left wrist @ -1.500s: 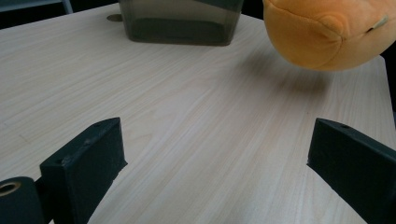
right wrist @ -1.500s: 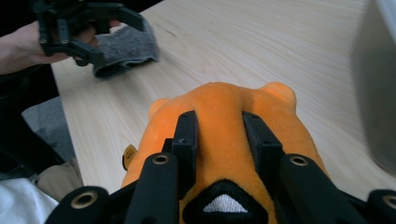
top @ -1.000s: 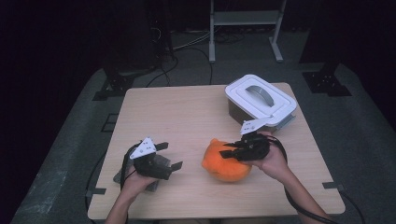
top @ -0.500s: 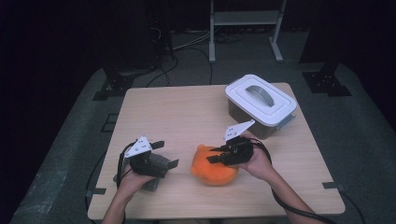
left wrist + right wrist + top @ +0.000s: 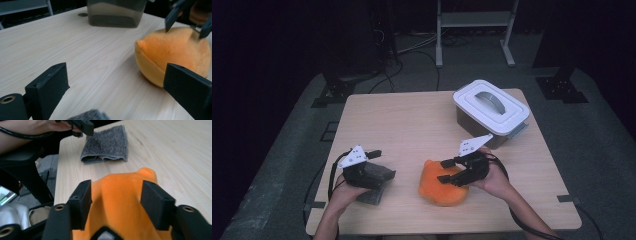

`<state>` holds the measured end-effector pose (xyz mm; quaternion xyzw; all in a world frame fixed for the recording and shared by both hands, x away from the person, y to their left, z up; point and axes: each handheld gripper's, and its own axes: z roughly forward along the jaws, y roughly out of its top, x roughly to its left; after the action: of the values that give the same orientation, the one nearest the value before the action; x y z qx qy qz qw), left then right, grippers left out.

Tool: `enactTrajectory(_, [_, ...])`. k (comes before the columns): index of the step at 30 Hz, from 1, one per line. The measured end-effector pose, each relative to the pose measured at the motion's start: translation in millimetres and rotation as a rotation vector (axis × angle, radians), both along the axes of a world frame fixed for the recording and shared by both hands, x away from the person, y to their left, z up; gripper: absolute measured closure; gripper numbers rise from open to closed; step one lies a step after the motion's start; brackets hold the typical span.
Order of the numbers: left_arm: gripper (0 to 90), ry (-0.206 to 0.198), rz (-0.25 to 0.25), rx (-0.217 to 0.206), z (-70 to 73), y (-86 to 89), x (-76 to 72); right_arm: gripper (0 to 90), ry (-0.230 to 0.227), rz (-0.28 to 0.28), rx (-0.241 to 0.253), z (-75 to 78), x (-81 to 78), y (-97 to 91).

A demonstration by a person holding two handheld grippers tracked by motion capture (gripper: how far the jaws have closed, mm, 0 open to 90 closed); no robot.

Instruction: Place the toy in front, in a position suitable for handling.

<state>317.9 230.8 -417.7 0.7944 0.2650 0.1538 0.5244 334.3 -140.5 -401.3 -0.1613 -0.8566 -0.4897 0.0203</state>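
A: Where is the orange plush toy [image 5: 443, 187] now?

B: It lies on the wooden desk [image 5: 412, 125], near the front edge, in front of the lidded plastic box [image 5: 490, 111] and well apart from it. The right hand-held gripper [image 5: 445, 170] is directly over the toy. Its jaws have just been opening. In the right gripper view the toy [image 5: 122, 202] is between the pads, and I see no pressing on the plush, so nothing is gripped.

A: And the left hand-held gripper [image 5: 377, 154]?

B: Its jaws stand wide apart with nothing between them. It hangs over a folded grey cloth [image 5: 374, 181] at the front left of the desk. The toy [image 5: 172, 53] is near this cloth, not touching it.
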Motion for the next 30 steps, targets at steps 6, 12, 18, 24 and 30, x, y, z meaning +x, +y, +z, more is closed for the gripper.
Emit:
enactTrajectory(6, [5.9,0.003,-0.004,0.015,-2.4,15.4,0.3,33.6,-0.021,-0.049,0.024,-1.5,-14.5,-26.1])
enactTrajectory(12, [9.5,0.005,-0.076,0.060,-3.5,15.1,0.1,31.8,-0.023,-0.094,0.012,-8.1,-29.2,-55.5])
enactTrajectory(18, [16.0,0.017,-0.134,0.133,-9.9,16.2,0.5,31.8,-0.021,-0.128,0.015,-10.8,-35.8,-73.2])
enactTrajectory(24, [27.8,0.055,-0.156,0.211,-24.5,28.7,0.7,31.8,-0.008,-0.151,0.027,-15.5,-36.1,-81.9])
enactTrajectory(30, [34.1,0.107,-0.147,0.247,-39.0,35.7,4.9,31.8,0.002,-0.150,0.011,-21.1,-35.5,-79.7])
